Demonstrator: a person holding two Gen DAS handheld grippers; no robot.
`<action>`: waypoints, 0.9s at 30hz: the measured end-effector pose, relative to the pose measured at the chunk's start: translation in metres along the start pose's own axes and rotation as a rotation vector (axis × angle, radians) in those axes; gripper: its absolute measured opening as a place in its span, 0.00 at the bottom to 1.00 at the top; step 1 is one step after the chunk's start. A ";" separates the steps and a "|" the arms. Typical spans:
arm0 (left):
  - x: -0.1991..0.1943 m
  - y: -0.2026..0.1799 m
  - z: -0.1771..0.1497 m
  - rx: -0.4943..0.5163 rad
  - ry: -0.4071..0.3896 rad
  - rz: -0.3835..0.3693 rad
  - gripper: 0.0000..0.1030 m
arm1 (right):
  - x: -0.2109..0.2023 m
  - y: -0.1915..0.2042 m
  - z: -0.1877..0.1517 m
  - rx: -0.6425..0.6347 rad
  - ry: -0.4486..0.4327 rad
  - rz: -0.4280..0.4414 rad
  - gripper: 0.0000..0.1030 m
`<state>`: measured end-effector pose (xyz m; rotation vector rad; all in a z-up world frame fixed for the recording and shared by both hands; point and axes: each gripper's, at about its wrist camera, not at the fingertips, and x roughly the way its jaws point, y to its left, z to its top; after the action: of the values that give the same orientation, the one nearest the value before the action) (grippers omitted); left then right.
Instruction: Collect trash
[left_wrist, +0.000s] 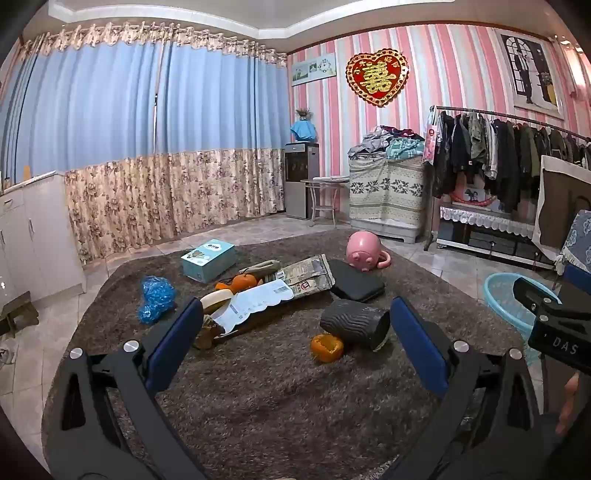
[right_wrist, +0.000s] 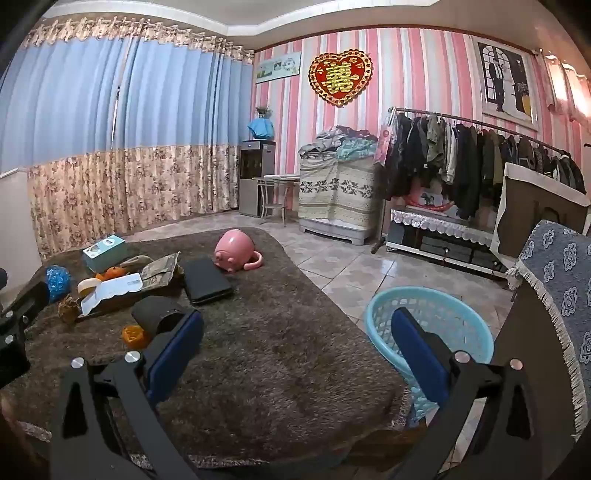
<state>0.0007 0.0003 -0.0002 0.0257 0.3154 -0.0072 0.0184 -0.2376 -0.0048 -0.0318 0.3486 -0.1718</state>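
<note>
Trash lies on a table under a brown shaggy cloth (left_wrist: 266, 398): an orange peel (left_wrist: 327, 347), a crumpled blue plastic bag (left_wrist: 157, 299), a white paper wrapper (left_wrist: 255, 306) and a printed paper bag (left_wrist: 310, 275). My left gripper (left_wrist: 295, 302) hovers over the near part of the table, open and holding nothing, with the peel just ahead between its fingers' lines. My right gripper (right_wrist: 295, 314) is open and holds nothing above the table's right edge. Its right finger overlaps a light blue basket (right_wrist: 432, 332) on the floor. The peel (right_wrist: 135, 336) sits to its left.
A black ribbed cup (left_wrist: 354, 325) lies on its side by the peel. A black case (left_wrist: 356, 280), a pink pig mug (left_wrist: 364, 251), a teal box (left_wrist: 208, 260) and an orange (left_wrist: 243, 282) lie farther back. A draped chair (right_wrist: 557, 295) stands beside the basket.
</note>
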 end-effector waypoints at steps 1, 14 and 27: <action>0.000 0.000 0.000 0.002 -0.002 0.001 0.95 | 0.000 0.000 0.000 0.002 -0.002 -0.001 0.96; 0.003 -0.004 -0.003 0.014 -0.009 0.007 0.95 | 0.006 -0.002 -0.002 0.023 -0.002 0.006 0.96; 0.005 0.011 0.002 -0.004 -0.003 0.003 0.95 | 0.000 -0.008 0.002 0.036 -0.006 0.003 0.96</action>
<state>0.0061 0.0116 0.0005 0.0224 0.3127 -0.0036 0.0177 -0.2454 -0.0024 0.0043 0.3398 -0.1749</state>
